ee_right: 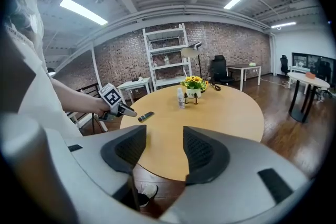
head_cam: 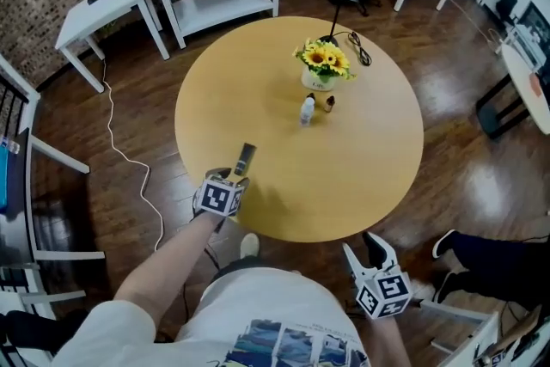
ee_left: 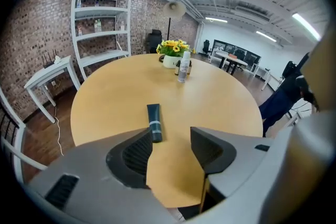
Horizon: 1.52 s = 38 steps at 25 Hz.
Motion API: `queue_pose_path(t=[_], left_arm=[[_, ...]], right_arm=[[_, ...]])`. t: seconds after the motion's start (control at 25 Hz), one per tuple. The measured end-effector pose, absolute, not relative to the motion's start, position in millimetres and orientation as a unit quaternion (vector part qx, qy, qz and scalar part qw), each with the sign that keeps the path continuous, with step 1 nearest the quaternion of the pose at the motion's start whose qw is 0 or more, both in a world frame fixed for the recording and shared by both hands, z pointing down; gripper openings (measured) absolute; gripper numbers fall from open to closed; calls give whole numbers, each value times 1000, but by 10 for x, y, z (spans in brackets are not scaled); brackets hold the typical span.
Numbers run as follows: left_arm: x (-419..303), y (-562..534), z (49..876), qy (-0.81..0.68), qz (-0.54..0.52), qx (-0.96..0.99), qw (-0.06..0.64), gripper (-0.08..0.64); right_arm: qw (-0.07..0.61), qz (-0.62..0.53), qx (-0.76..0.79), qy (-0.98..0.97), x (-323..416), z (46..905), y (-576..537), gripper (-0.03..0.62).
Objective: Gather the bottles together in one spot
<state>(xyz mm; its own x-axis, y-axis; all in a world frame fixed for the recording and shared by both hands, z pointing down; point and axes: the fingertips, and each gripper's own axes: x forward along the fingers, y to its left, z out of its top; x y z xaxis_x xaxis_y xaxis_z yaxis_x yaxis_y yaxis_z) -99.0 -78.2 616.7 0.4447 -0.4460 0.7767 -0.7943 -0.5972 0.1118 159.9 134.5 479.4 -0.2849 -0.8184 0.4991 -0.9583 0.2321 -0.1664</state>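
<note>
Tube [ee_left: 154, 122] flat on desk [ee_left: 226, 97], near left. Left tongs [ee_left: 170, 149] apart, empty: centre gap over tube, clamp mid-body. Right tongs [ee_right: 157, 152] apart, empty.

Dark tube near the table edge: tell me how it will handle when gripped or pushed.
The dark tube lies flat on the table, so tipping seems unlikely. It looks like a soft squeeze tube, so it may give under pads and is probably light. Pushed, its seemingly flattened end should make it slide rather than roll.
</note>
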Motion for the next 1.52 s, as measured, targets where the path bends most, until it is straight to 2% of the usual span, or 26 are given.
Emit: queue_pose_path(t=[0.36, 0.44, 0.48, 0.64, 0.84, 1.04, 1.24, 1.36, 1.52], left_arm=[[-1104, -1370, 6858, -357, 447, 782, 248, 215], [-1136, -1385, 6949, -348, 454, 781, 252, 156], [-1131, -1370, 6981, -339, 452, 784, 258, 117], [-1086, -1324, 6975, -307, 433, 803, 270, 114], [-859, -1202, 6557, -278, 352, 856, 258, 114], [-419, -945, 5776, -239, 270, 915, 179, 114], [-57, -732, 5118, -209, 226, 951, 30, 114], [24, -643, 4949, -205, 222, 951, -69, 114], [58, -567, 4892, -205, 219, 941, -155, 114]], right_arm=[[186, 247, 578, -755, 1240, 4891, 874, 259], [189, 254, 578, -752, 1171, 4938, 806, 259], [191, 257, 579, -750, 1143, 4956, 776, 259], [188, 265, 584, -744, 1034, 4995, 651, 259], [161, 279, 582, -746, 842, 4995, 426, 259], [70, 322, 596, -732, 739, 4817, -16, 259], [-25, 371, 600, -708, 551, 4561, -511, 261], [-40, 390, 607, -691, 490, 4570, -682, 262], [-82, 438, 607, -658, 505, 4683, -750, 262]])
